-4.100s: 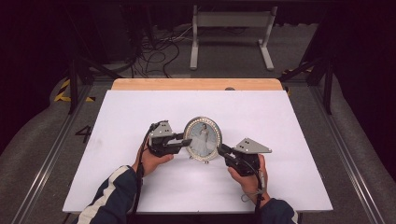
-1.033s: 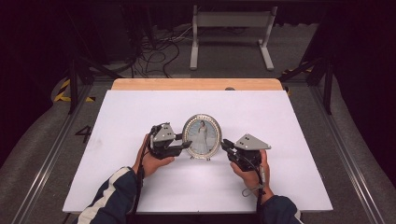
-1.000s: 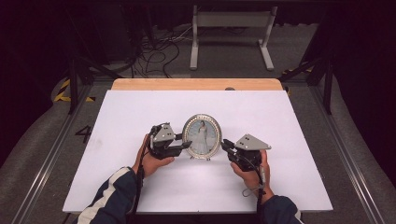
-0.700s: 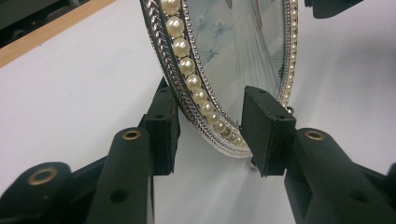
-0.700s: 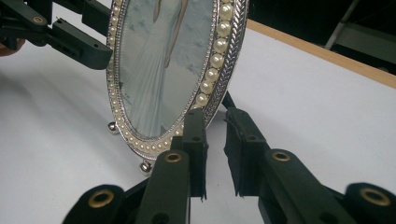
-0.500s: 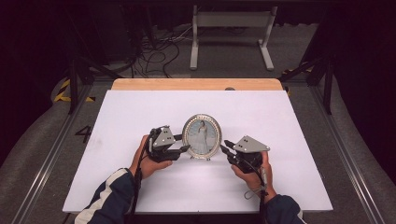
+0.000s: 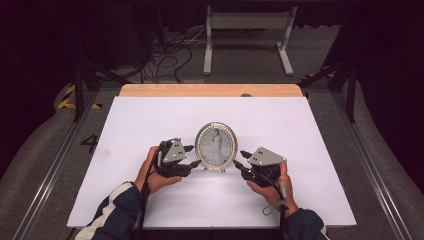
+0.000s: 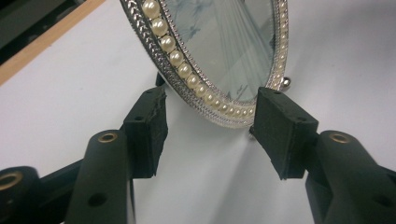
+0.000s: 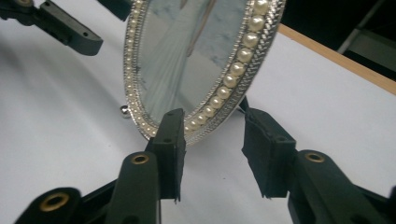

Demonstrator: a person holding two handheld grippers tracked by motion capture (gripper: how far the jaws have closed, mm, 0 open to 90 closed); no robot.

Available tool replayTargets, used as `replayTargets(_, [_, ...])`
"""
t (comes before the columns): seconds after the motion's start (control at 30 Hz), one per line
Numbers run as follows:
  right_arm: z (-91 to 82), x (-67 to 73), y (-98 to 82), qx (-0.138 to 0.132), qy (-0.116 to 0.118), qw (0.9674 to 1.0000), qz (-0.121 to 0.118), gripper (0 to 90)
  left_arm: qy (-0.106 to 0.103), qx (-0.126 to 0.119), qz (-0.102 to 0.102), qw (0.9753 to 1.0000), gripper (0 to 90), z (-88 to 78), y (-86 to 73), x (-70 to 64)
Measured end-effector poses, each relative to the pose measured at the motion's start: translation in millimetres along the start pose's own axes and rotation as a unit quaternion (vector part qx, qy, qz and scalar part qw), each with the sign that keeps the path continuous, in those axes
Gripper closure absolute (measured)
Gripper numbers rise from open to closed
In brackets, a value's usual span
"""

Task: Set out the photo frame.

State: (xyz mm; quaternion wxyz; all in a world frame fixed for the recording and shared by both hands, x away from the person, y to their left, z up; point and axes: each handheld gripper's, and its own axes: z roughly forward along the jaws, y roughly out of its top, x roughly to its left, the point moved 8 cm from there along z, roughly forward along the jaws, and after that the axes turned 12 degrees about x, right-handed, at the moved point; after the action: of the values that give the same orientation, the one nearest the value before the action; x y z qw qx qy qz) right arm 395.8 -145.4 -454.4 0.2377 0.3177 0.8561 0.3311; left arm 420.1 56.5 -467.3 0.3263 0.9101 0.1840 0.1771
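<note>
An oval silver photo frame (image 7: 216, 146) edged with pearls stands upright on the white tabletop (image 7: 300, 130), holding a picture of a figure in a pale dress. My left gripper (image 7: 194, 155) sits at its left edge and my right gripper (image 7: 240, 158) at its right edge. Both pairs of jaws have just been opening. In the left gripper view the frame's lower rim (image 8: 219, 56) lies between the spread pads of my left gripper (image 8: 212, 100). In the right gripper view the rim (image 9: 196, 56) sits between the pads of my right gripper (image 9: 214, 119), with a gap at the right pad.
A wooden strip (image 7: 210, 90) runs along the table's far edge. Beyond it on the floor stand a grey metal stand (image 7: 247, 35) and tangled cables (image 7: 165, 50). Metal rails (image 7: 370, 165) flank the table. The left gripper's jaw (image 9: 70, 32) reaches in beyond the frame.
Both grippers' jaws have spread wider around the frame's edges. The hands have hardly shifted, and the frame stays standing in the same spot.
</note>
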Motion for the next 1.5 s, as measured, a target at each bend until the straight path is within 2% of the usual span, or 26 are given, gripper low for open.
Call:
replayTargets(0.17, [2.5,4.2,-0.6,0.012,0.000,0.9998,-0.015,52.8,0.002,0.007,0.008,0.9999,39.2,-1.7,-2.6,-2.3])
replayTargets(0.37, [5.8,6.6,-1.7,0.018,0.008,0.9996,-0.018,39.1,0.001,0.013,0.001,0.9999,28.7,-2.4,-8.6,-2.0])
replayTargets(0.53, [8.0,9.9,-7.0,0.024,0.014,0.9992,-0.029,32.3,-0.003,0.015,-0.004,0.9999,23.5,-4.3,-15.6,-2.0])
replayTargets(0.8, [9.1,7.5,-15.9,0.032,0.014,0.9992,-0.021,23.2,-0.002,0.035,0.004,0.9994,18.1,-4.3,-31.0,-9.2])
replayTargets(1.07, [6.3,7.2,-24.8,0.039,0.012,0.9989,-0.026,21.0,-0.002,0.048,-0.003,0.9988,14.8,-6.9,-49.6,-14.9])
replayTargets(1.2, [4.5,7.0,-32.2,0.050,0.005,0.9982,-0.031,21.1,0.001,0.046,-0.009,0.9989,13.5,-13.2,-55.4,-15.7])
replayTargets(1.33, [1.0,8.5,-37.3,0.045,0.005,0.9983,-0.036,21.4,0.003,0.049,-0.019,0.9986,12.3,-17.0,-64.3,-15.5])
replayTargets(1.5, [-4.7,5.5,-44.8,0.043,0.004,0.9986,-0.030,20.7,0.002,0.049,-0.028,0.9984,10.7,-21.4,-73.5,-15.2])
